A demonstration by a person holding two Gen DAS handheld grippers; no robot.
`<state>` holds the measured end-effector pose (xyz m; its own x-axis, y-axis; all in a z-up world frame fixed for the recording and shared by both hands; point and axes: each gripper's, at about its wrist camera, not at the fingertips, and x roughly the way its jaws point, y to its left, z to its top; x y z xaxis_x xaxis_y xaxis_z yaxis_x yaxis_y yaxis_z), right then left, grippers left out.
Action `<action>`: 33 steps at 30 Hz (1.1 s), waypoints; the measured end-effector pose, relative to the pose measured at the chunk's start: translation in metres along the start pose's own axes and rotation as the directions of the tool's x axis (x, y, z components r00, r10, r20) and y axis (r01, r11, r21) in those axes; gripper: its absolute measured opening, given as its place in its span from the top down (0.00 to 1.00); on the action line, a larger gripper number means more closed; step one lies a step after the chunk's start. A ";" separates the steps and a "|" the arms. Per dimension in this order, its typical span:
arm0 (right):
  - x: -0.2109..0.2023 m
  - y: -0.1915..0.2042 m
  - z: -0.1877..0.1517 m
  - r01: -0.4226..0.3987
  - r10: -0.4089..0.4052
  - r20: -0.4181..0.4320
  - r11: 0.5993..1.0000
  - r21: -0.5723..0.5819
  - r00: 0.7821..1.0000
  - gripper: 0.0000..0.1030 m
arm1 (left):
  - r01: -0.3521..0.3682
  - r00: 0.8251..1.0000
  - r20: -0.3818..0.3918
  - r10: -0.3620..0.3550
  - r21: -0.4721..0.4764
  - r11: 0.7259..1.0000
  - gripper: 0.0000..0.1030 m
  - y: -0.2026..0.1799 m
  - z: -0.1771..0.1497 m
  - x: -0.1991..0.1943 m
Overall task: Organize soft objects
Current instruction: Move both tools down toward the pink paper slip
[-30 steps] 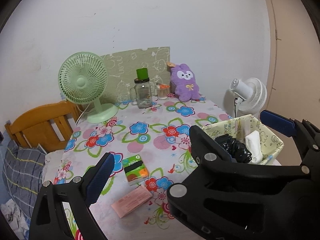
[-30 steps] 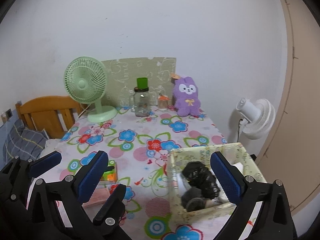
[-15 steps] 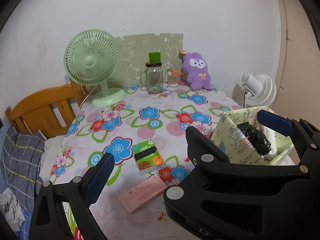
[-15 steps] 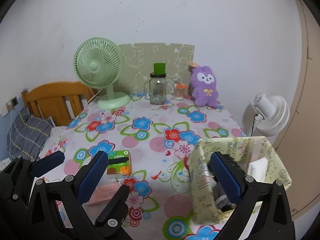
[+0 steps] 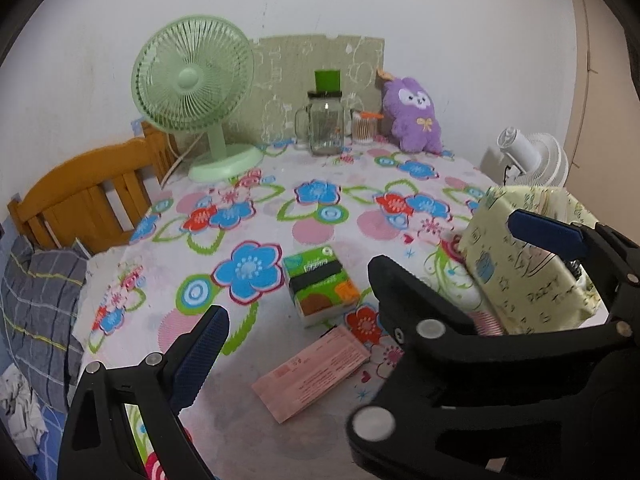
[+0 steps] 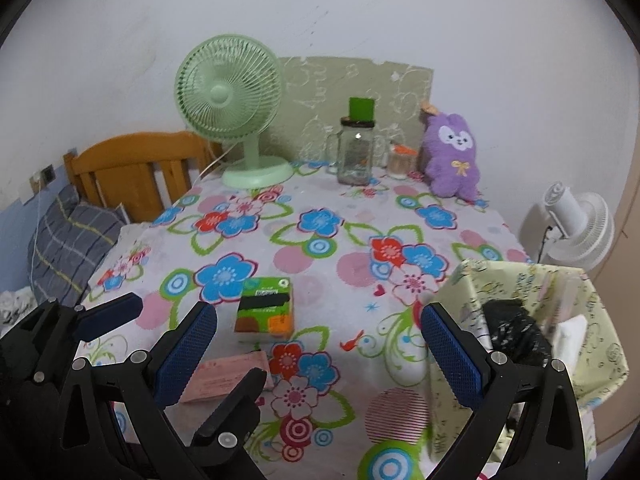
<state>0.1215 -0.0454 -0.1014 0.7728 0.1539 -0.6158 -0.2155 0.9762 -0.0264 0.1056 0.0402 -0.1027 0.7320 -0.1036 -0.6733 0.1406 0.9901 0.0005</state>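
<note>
My view has dropped closer to the counter (image 6: pixel 320 240). Both my left gripper (image 5: pixel 360 280) and right gripper (image 6: pixel 320 344) are spread wide, empty. The green tissue pack (image 6: pixel 266 312) lies at twelve o'clock; the fabric bin (image 6: pixel 560 320) sits at three o'clock, ready for it.

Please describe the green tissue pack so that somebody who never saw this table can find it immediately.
Start at the floral table and come toward its near edge, far from the green fan at the back. The tissue pack lies there, just beyond a flat pink packet. It is the only small green block, with a black band across it and orange and brown patches on its near end.
</note>
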 end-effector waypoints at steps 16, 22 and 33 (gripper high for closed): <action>0.047 0.003 -0.023 -0.059 0.057 -0.122 0.998 -0.006 0.991 0.13 | 0.000 0.994 -0.108 0.003 0.030 1.000 0.06 0.008 -0.021 0.042; 0.055 0.003 -0.029 -0.056 0.054 -0.149 0.998 -0.010 0.987 0.13 | -0.014 0.990 -0.143 0.021 0.049 0.999 0.06 0.009 -0.027 0.052; 0.066 0.001 -0.037 -0.057 0.055 -0.193 0.998 -0.005 0.980 0.13 | -0.007 0.979 -0.202 0.016 0.045 0.999 0.19 0.008 -0.035 0.066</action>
<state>0.1502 -0.0398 -0.1717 0.6301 0.1746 -0.7567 -0.2616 0.9652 0.0049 0.1314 0.0449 -0.1730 0.5846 -0.0668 -0.8086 0.1659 0.9854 0.0386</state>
